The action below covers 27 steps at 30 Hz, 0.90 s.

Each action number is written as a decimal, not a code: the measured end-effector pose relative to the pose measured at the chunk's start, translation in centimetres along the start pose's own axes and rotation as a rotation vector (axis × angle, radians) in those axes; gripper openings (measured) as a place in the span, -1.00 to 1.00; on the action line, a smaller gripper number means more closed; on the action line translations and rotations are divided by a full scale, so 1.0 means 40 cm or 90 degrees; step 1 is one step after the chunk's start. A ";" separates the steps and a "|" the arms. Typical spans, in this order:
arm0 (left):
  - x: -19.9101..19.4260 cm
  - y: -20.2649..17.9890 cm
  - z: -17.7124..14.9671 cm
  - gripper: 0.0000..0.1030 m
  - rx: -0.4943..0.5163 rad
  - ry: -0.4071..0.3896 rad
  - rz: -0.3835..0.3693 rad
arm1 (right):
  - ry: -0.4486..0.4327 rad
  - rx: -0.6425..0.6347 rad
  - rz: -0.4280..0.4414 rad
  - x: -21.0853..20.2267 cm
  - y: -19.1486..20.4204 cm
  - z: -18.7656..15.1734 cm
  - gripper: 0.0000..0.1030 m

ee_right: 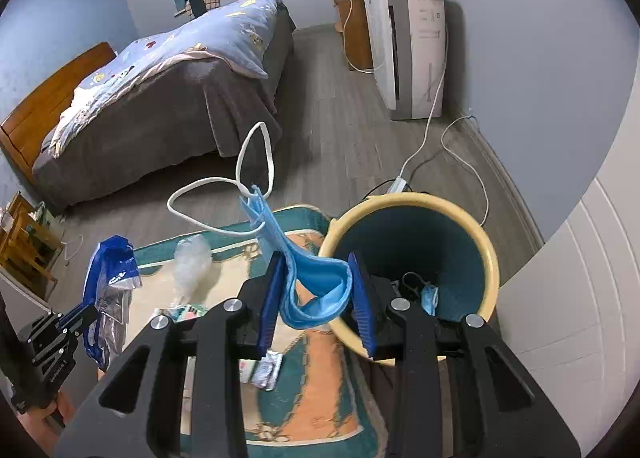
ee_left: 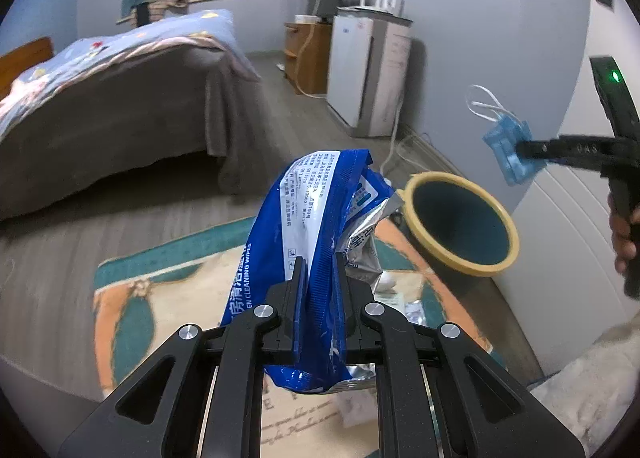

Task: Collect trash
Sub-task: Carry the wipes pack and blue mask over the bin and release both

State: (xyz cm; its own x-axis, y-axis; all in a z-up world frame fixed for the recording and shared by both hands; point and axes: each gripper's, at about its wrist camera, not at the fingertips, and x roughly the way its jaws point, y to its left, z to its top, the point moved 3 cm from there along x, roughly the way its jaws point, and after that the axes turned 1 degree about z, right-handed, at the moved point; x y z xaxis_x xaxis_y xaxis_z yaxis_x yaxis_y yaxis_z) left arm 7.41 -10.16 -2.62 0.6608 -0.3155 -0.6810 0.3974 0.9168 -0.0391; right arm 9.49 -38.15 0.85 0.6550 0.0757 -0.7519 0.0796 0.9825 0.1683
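My left gripper [ee_left: 319,264] is shut on a blue and white wipes packet [ee_left: 316,210], held above the rug; the packet also shows in the right wrist view [ee_right: 108,274]. My right gripper [ee_right: 316,290] holds a folded blue face mask [ee_right: 316,290] with white ear loops between its blue pads, jaws partly apart, just left of the bin's rim. The mask also shows in the left wrist view [ee_left: 510,150]. The bin [ee_right: 416,202] has a yellow rim and teal inside, and holds another blue mask [ee_right: 430,296] and a dark item. It also shows in the left wrist view [ee_left: 460,218].
A patterned rug [ee_right: 320,378] carries a clear plastic bottle [ee_right: 190,262] and small wrappers [ee_right: 266,368]. A bed [ee_right: 160,98] stands at the back left. A white appliance [ee_right: 412,46] and loose cables [ee_right: 460,154] lie by the right wall. A white door [ee_right: 580,298] is at right.
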 end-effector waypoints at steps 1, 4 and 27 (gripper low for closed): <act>0.004 -0.011 0.006 -0.74 0.011 -0.001 0.001 | 0.000 -0.001 -0.006 0.003 -0.012 0.006 -0.37; 0.022 -0.053 0.031 -0.74 0.032 -0.003 -0.009 | 0.000 0.026 -0.017 0.014 -0.071 0.018 -0.37; 0.308 -0.433 0.095 -0.72 0.178 0.072 -0.128 | 0.099 0.197 -0.128 0.204 -0.378 -0.062 -0.37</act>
State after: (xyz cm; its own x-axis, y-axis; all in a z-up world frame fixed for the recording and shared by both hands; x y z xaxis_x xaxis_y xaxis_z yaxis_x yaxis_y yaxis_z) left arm 11.07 -30.87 -7.57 0.4830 -0.4400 -0.7570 0.6814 0.7318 0.0094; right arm 11.78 -51.96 -9.40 0.4837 -0.0646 -0.8728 0.4331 0.8843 0.1746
